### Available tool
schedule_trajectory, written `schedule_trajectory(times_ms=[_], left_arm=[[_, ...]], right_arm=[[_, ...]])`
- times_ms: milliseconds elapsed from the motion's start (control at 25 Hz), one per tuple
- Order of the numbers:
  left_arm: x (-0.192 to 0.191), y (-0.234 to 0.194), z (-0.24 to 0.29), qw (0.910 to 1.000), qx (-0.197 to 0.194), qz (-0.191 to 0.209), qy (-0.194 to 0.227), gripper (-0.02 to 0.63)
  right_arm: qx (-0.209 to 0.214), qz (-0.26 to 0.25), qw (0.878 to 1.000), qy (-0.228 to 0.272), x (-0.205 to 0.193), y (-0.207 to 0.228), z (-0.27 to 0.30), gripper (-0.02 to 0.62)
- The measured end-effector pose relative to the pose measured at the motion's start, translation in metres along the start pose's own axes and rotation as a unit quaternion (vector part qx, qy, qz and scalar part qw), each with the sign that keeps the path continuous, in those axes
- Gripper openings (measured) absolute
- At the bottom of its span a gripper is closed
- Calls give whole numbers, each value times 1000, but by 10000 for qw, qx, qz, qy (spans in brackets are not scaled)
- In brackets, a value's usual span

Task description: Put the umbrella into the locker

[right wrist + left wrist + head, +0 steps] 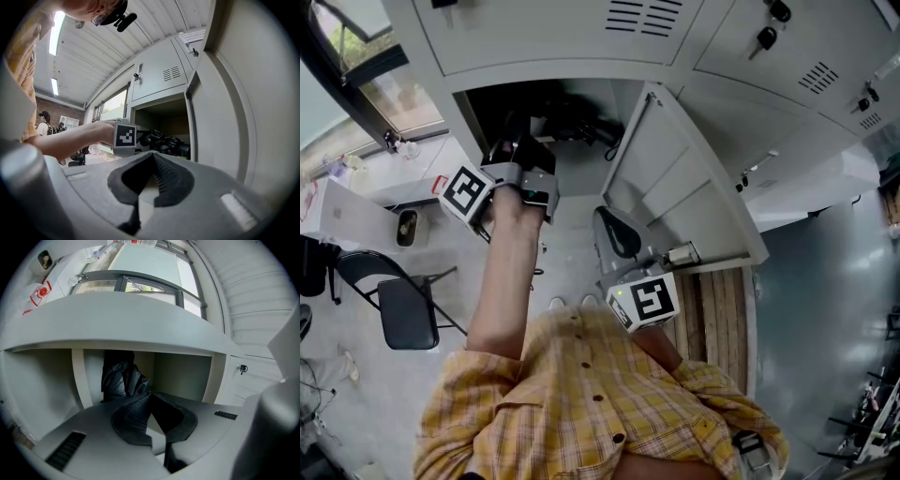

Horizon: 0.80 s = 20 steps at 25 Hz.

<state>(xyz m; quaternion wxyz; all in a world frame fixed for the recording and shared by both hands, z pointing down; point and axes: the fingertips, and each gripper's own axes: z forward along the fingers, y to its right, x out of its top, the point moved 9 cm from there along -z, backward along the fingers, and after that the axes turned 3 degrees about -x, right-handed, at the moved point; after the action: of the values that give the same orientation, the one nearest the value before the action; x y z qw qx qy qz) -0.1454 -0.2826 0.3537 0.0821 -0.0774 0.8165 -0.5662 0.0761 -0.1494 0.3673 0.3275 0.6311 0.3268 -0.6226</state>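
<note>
Umbrella (123, 376) is already inside the open locker (183, 369), a dark bundle at upper centre of the head view. Left claw (151, 397) closed on nothing at the opening. Right claw (152, 157) also closed and empty, lower centre by the door (675, 178). Placement looks done, door maybe left to shut

We can barely make out the umbrella (577, 122) in the locker's (581, 70) dark compartment from the head view; the left gripper's (523, 150) jaw tips vanish there too.
</note>
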Motion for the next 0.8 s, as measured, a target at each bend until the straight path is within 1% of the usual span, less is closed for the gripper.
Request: schedule_trajectory(times_ms=[240, 360, 480, 680, 800], left_arm=[[-4, 11, -11, 9993, -62, 345, -162, 3], [-6, 18, -18, 9979, -94, 593, -253, 3], [-8, 22, -26, 9958, -84, 845, -340, 3], [-13, 24, -35, 9926, -44, 1124, -462, 3], [-16, 27, -39, 9880, -11, 1437, -564, 3]], right_arm=[[-151, -7, 9999, -54, 1, 2, 0, -2], [-173, 22, 9998, -27, 4, 2, 0, -3], [-145, 36, 9999, 21, 5, 0, 1, -2], [-85, 60, 9999, 22, 7, -2, 3, -3], [-64, 30, 10000, 9, 10, -3, 3, -3]])
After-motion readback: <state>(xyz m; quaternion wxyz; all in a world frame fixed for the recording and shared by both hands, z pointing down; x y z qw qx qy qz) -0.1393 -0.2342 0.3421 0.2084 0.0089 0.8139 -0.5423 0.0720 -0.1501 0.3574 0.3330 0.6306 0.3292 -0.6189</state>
